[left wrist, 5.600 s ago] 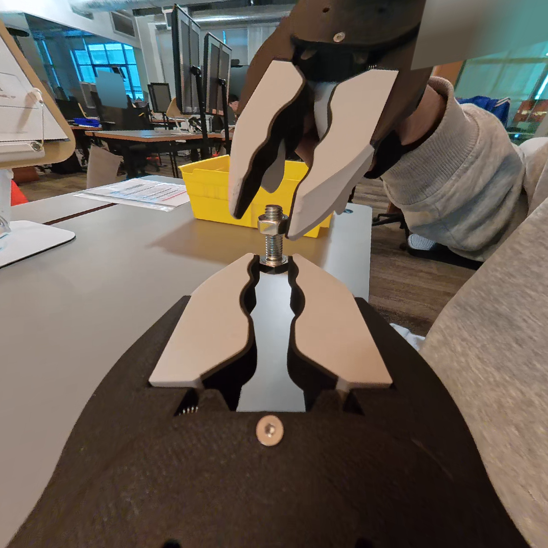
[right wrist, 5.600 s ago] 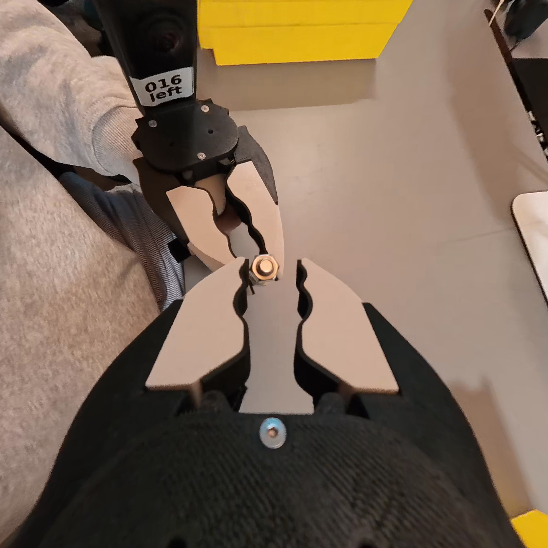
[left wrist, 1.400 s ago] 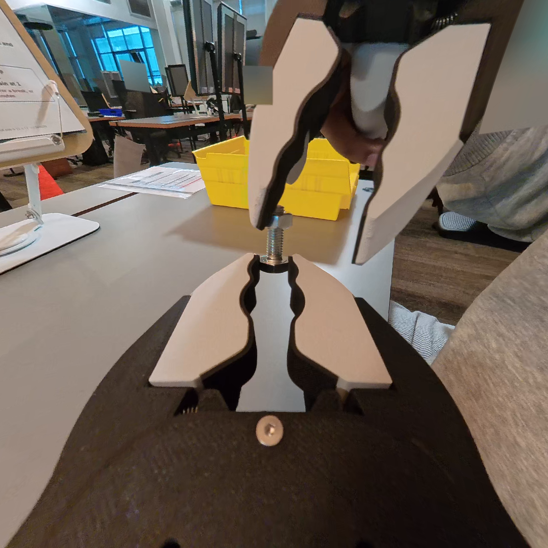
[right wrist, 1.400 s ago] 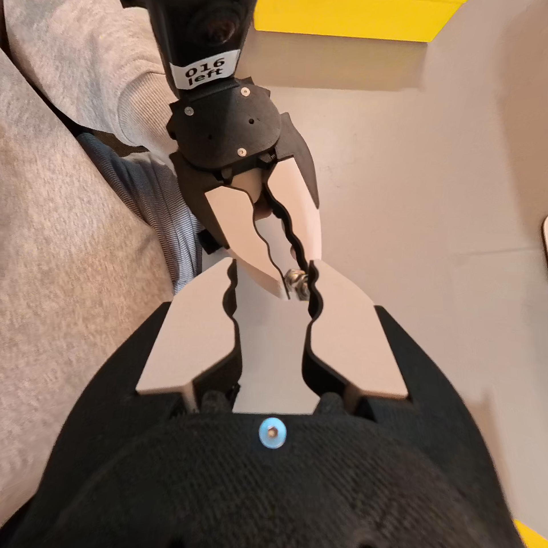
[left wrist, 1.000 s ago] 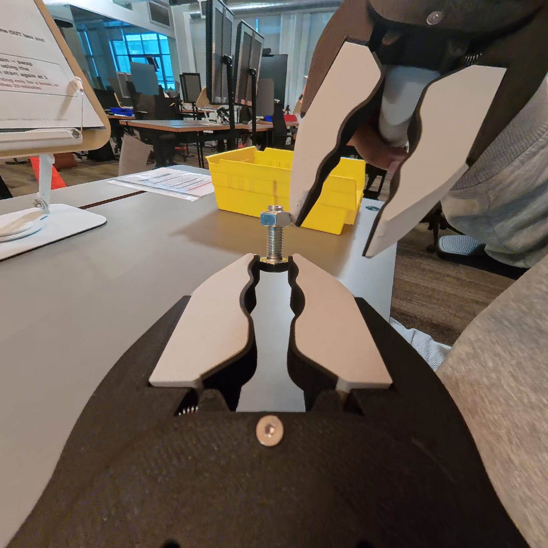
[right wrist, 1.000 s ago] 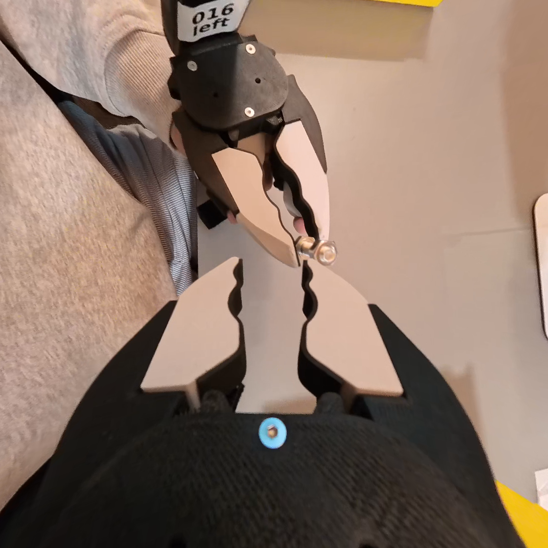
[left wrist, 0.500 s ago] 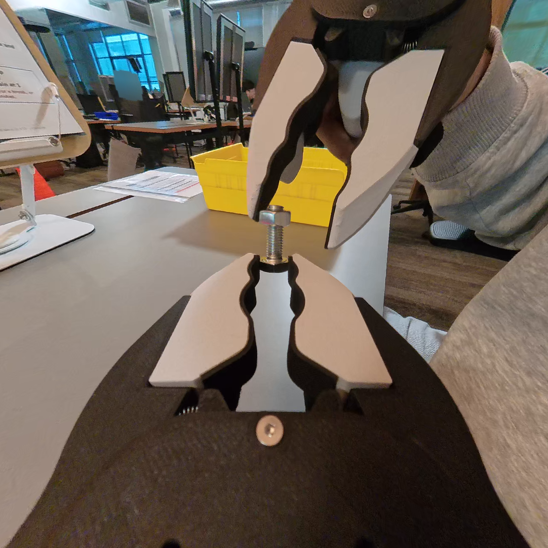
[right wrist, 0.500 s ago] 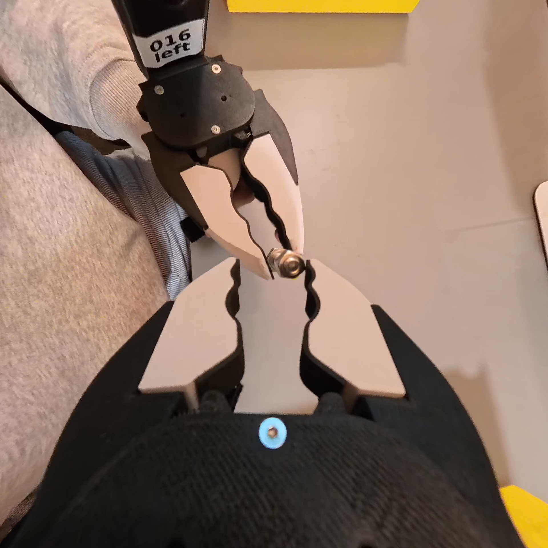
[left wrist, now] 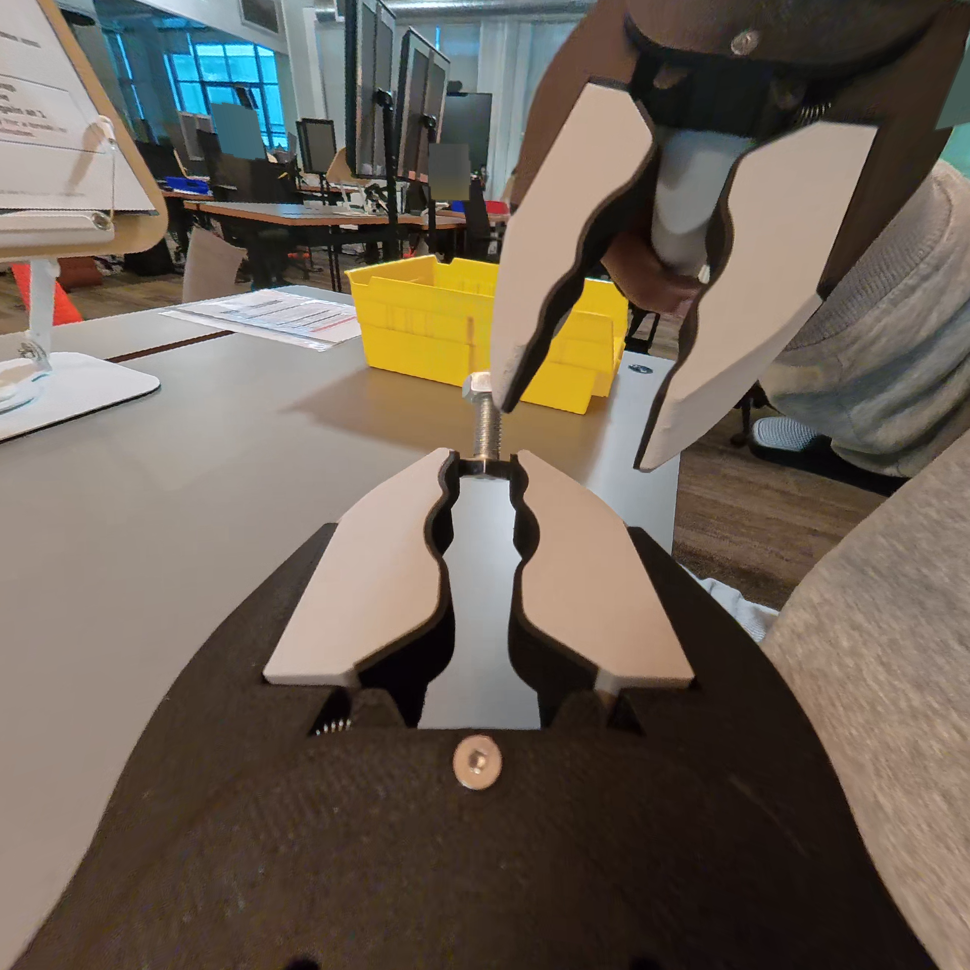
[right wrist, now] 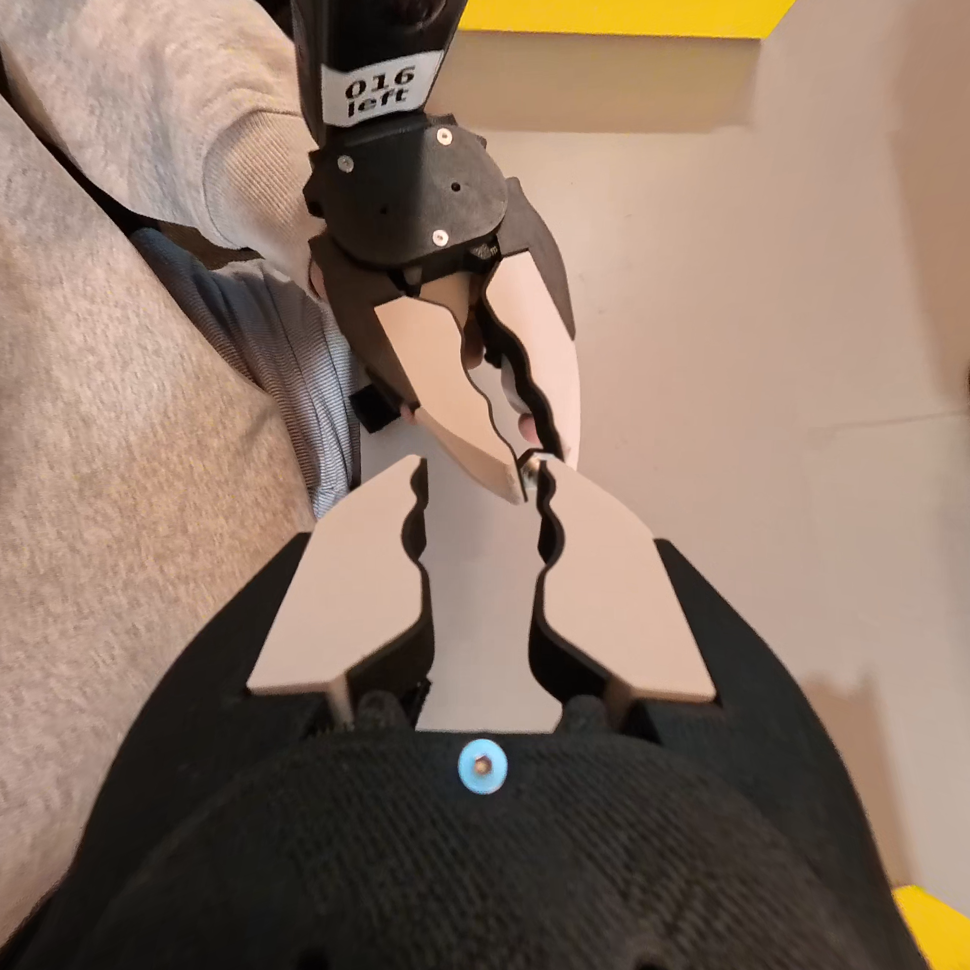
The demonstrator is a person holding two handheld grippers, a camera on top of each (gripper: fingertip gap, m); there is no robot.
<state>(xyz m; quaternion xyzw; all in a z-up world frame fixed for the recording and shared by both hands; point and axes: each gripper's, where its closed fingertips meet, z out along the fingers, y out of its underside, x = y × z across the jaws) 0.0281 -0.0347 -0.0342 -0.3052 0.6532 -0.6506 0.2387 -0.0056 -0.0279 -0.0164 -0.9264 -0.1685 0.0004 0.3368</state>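
Observation:
My left gripper [left wrist: 485,464] is shut on the head of a steel bolt [left wrist: 487,425] and holds it upright above the grey table [left wrist: 157,498]. A hex nut [left wrist: 476,387] sits near the bolt's top. My right gripper [right wrist: 480,467] is open and reaches down from above; in the left wrist view it [left wrist: 577,420] hangs over the bolt. One of its fingertips [left wrist: 506,378] touches the side of the nut, the other stands well clear. In the right wrist view the left gripper [right wrist: 540,475] and bolt [right wrist: 531,468] lie against my right finger's tip.
A yellow bin [left wrist: 446,336] stands behind the bolt near the table's far edge, with a paper sheet [left wrist: 273,315] to its left. A white stand base [left wrist: 78,388] and sign holder are at the left. A person's grey sleeve [left wrist: 866,325] fills the right. Both grippers' tips are close together, under 4 cm apart.
The right gripper has shifted sideways, so the nut is no longer between its fingertips but against one fingertip. The left gripper keeps its hold on the bolt.

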